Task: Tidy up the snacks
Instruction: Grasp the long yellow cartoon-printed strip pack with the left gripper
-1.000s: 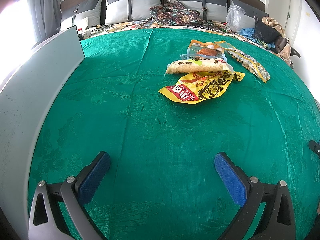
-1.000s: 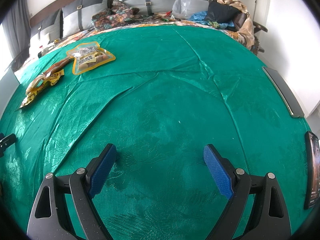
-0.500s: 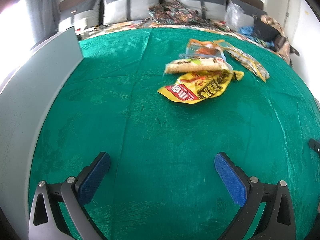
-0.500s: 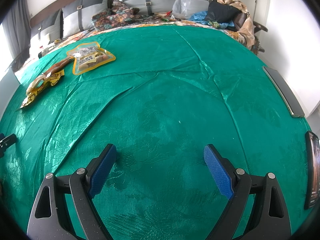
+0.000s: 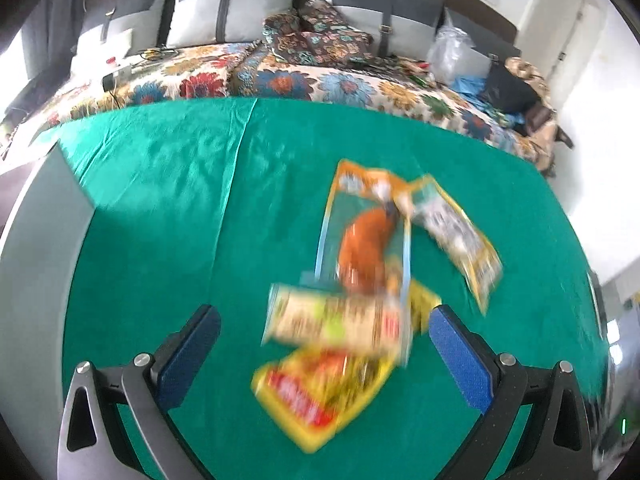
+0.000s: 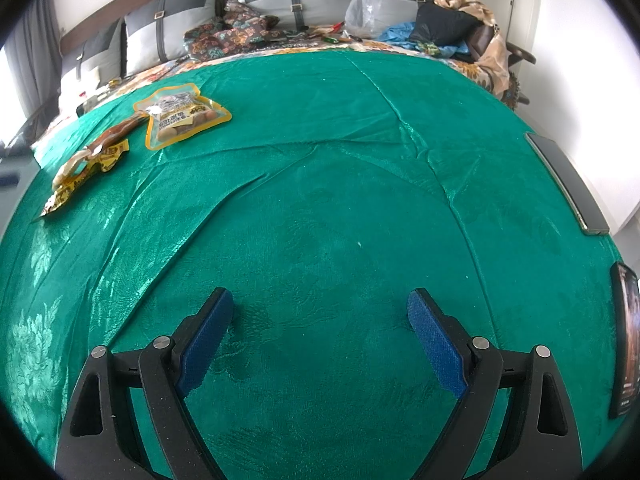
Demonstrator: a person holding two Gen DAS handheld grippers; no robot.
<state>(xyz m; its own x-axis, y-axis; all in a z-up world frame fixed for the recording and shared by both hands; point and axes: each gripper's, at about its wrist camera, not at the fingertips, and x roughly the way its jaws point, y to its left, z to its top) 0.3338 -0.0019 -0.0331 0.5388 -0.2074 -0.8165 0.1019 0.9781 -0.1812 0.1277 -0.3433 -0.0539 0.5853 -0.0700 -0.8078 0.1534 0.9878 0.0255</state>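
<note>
Several snack packets lie in a loose pile on the green cloth. In the blurred left wrist view a pale packet (image 5: 336,320) lies across a yellow and red bag (image 5: 320,396), with an orange pouch (image 5: 366,240) and a yellow-edged pouch (image 5: 460,240) behind. My left gripper (image 5: 324,332) is open, just above the pile, with the pale packet between its fingers but not gripped. My right gripper (image 6: 320,320) is open and empty over bare cloth. The right wrist view shows the yellow-edged pouch (image 6: 184,118) and the yellow bag (image 6: 86,170) far left.
A grey panel (image 5: 36,264) stands along the left edge of the cloth. A dark flat device (image 6: 568,180) and a phone (image 6: 626,340) lie at the right edge. Pillows and clutter fill the bed behind (image 5: 280,76).
My left gripper has moved quickly forward to the snack pile, which now lies between its fingers. The right gripper has not moved.
</note>
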